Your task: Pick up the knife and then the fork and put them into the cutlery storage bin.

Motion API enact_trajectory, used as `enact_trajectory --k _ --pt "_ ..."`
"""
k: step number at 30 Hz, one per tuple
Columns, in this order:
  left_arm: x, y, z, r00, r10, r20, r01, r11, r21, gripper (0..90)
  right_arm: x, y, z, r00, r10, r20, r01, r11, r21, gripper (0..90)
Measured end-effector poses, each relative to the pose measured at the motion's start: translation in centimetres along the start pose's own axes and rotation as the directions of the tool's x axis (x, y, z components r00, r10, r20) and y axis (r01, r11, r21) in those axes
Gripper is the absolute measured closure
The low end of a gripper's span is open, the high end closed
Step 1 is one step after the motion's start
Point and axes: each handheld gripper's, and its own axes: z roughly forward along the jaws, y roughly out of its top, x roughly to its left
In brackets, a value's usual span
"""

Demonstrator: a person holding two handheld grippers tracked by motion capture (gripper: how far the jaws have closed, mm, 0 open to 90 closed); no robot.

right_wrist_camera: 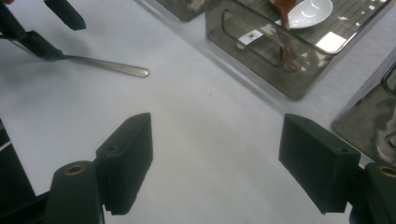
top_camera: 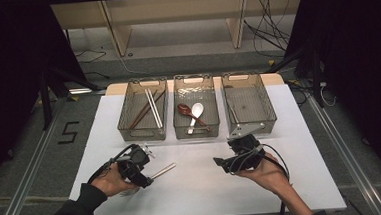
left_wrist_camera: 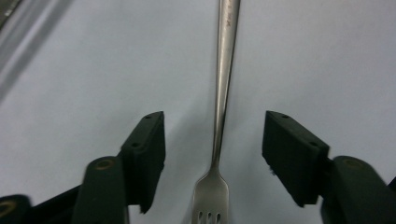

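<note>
A metal fork (left_wrist_camera: 223,88) lies flat on the white table (top_camera: 203,187), toward its near left part, well short of the three baskets along the far edge. In the left gripper view its neck runs between the two black jaws, tines at the bottom of the picture and handle stretching away; a clear gap shows on each side, so neither pad touches it. The left gripper (top_camera: 143,176) stands half open around the fork and grips nothing. The handle end sticks out to the right of that gripper on the table.

The right gripper (top_camera: 217,162) hovers near the middle of the table, jaws spread wide, with only bare tabletop between them.

The left basket (top_camera: 124,122) holds chopsticks (top_camera: 151,107); the middle basket (top_camera: 196,132) holds a brown spoon (top_camera: 184,109) and a white spoon (top_camera: 197,109).
</note>
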Motion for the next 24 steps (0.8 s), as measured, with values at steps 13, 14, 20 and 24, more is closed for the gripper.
enact_trajectory --k 13,14,20,24 --pt "0.0 0.8 1.6 0.9991 0.041 0.012 -0.042 0.9961 0.077 68.4 0.3 -0.1 0.1 0.9999 -0.012 -0.008 0.012 1.0 0.005 26.8" --pt "0.0 0.8 1.6 0.9988 0.045 0.021 -0.047 0.9956 0.082 69.1 0.3 -0.1 0.2 0.9999 -0.012 -0.01 0.012 1.0 0.005 26.8" --pt "0.1 1.2 1.9 0.9986 0.043 0.029 -0.046 0.9945 0.094 73.2 0.3 -0.1 0.2 0.9998 -0.013 -0.012 0.013 1.0 0.008 26.8" --pt "-0.1 1.4 2.0 0.9981 0.054 0.03 -0.057 0.9925 0.108 77.5 0.4 0.0 0.2 0.9998 -0.018 -0.011 0.018 1.0 0.007 26.8"
